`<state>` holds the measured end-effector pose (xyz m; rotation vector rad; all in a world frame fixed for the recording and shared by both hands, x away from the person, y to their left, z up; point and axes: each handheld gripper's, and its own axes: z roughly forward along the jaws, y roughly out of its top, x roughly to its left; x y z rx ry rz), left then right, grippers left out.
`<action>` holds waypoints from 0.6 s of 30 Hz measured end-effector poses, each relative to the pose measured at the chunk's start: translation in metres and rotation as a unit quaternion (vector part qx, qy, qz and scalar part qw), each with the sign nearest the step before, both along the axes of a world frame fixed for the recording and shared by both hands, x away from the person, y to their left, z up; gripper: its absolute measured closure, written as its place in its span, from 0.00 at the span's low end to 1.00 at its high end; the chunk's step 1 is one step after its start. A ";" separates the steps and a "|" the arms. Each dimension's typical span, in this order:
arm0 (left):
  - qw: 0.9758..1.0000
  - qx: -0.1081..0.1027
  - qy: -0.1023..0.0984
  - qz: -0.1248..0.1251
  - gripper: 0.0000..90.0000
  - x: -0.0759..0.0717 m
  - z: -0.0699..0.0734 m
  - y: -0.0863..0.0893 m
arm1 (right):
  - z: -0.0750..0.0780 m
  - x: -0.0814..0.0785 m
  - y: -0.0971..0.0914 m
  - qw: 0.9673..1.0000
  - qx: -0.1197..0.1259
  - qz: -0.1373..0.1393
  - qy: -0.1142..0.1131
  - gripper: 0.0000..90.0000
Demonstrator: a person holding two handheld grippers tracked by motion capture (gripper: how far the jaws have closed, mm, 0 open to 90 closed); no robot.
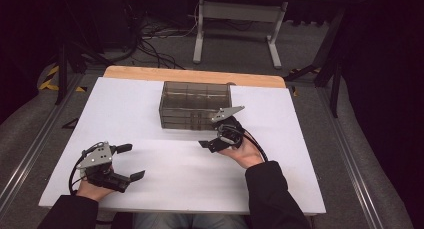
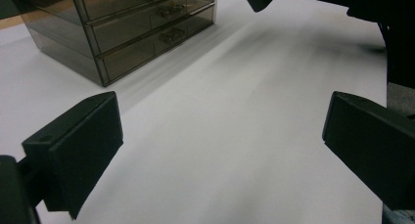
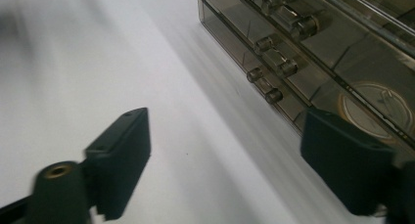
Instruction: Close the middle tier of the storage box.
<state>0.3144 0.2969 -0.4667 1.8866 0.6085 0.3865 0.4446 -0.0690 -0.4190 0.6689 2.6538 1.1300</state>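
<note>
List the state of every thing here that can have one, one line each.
drawer box: upright on the table, all drawers pushed in
round disc: lying flat inside a shut drawer
left gripper: open, empty, apart from the box
right gripper: open, empty, in front of the drawers

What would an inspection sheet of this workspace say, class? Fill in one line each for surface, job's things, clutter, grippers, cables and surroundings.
Surface: white tabletop with a wooden edge at the far side.
Job's things: smoky clear drawer box standing mid-table; drawers look shut, a round disc lies inside the lowest one at the right gripper view's right.
Clutter: nothing seen.
Grippers: left gripper open, near the table's near-left part, nothing between its jaws; right gripper open, just in front of the box, nothing between its jaws.
Cables: one black cable trails from each gripper; loose cables on the floor beyond.
Surroundings: grey floor, a grey metal stand, dark room.
</note>
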 end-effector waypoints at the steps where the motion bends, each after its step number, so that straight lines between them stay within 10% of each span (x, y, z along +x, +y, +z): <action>1: 1.000 0.000 0.000 0.001 0.02 -0.001 0.000 0.000 | 0.000 -0.001 -0.001 1.000 -0.001 0.001 0.000 0.12; 18: 1.000 -0.002 0.001 0.001 0.02 -0.003 0.000 0.001 | 0.001 -0.030 -0.036 0.999 0.031 -0.039 -0.008 0.00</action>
